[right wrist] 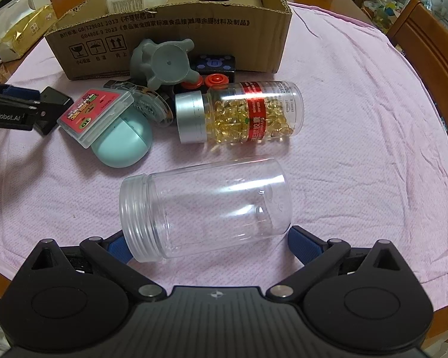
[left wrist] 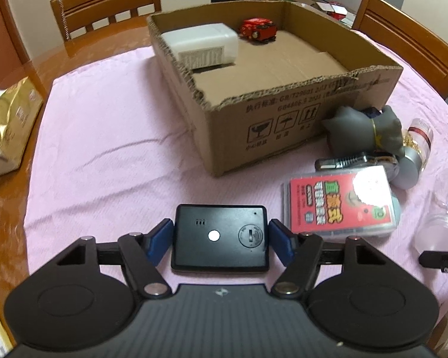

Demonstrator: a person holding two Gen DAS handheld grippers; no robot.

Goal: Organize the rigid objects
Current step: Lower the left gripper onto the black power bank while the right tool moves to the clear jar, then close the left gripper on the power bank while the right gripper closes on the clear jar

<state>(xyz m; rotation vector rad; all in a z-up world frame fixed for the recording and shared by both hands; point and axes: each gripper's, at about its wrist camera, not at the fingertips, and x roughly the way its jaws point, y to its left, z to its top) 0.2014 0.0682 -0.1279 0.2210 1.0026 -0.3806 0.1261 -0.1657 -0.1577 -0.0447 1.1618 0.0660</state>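
Note:
My left gripper (left wrist: pixel 221 232) is shut on a flat black device (left wrist: pixel 221 235) that lies on the pink cloth, a blue pad against each short side. The same black device (right wrist: pixel 55 99) shows at the left edge of the right wrist view. My right gripper (right wrist: pixel 207 244) stands open and wide around an empty clear jar (right wrist: pixel 206 208) lying on its side. One pad is partly hidden behind the jar's threaded mouth and the other sits just off its base. The cardboard box (left wrist: pixel 298 125) holds a white box (left wrist: pixel 200 46) and a red toy car (left wrist: pixel 258 29).
Beside the box lies a pile: a red card case (right wrist: pixel 95 112), a mint egg-shaped case (right wrist: pixel 124 143), a grey toy figure (right wrist: pixel 164 62), a capsule bottle (right wrist: pixel 248 112) and a black gadget (right wrist: pixel 215 64). A gold bag (left wrist: pixel 9 119) sits at the left. Wooden chairs (left wrist: pixel 104 9) ring the table.

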